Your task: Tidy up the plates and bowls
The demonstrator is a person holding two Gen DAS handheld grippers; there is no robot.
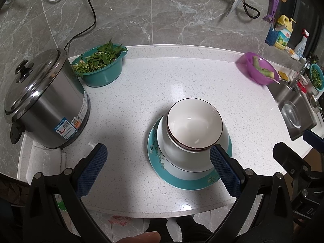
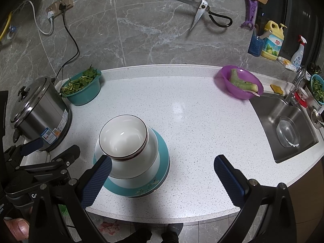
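The left gripper has its jaws wide apart and holds nothing; its right blue pad sits just beside the near rim of the stacked dishes, though contact cannot be told. The right gripper is likewise spread with nothing between its jaws, its left pad close against the same stack from the other side.

The stack stands near the front edge of the desk: a teal plate with a floral rim at the bottom, a white plate on it, then a large white bowl, and nested inside that a smaller white bowl with a dark rim line, upright and empty.

The desk is a white speckled stone top with a raised back lip. At its left rear stands a steel rice cooker with its lid on, a black cord running up to a wall socket. Just beside it is a teal basin of leafy greens. At the right rear a purple bowl holds pale green vegetable pieces, beside a steel sink with a clear glass bowl in it and a tap behind.

The wall is grey marbled tile; scissors and a purple peeler hang on it, a yellow detergent bottle and a spray bottle stand at the right.
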